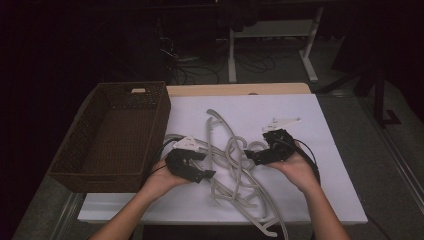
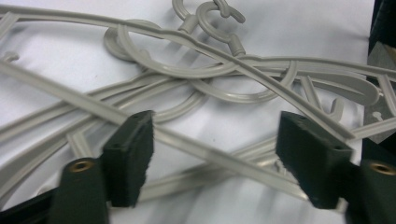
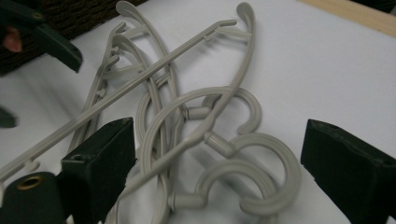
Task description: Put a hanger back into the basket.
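Several grey plastic hangers lie tangled on the white table, their hooks overlapping near the middle. My left gripper is open at the pile's left side, jaws spread over a hanger bar. My right gripper is open at the pile's right side, its jaws apart above the curved hooks. Neither holds anything. The left gripper's jaw tip shows at the upper left of the right gripper view.
A dark woven basket sits at the table's left edge, beside the hangers, with nothing seen inside. A wooden strip runs along the table's far edge. Cables and white desk legs stand on the floor beyond.
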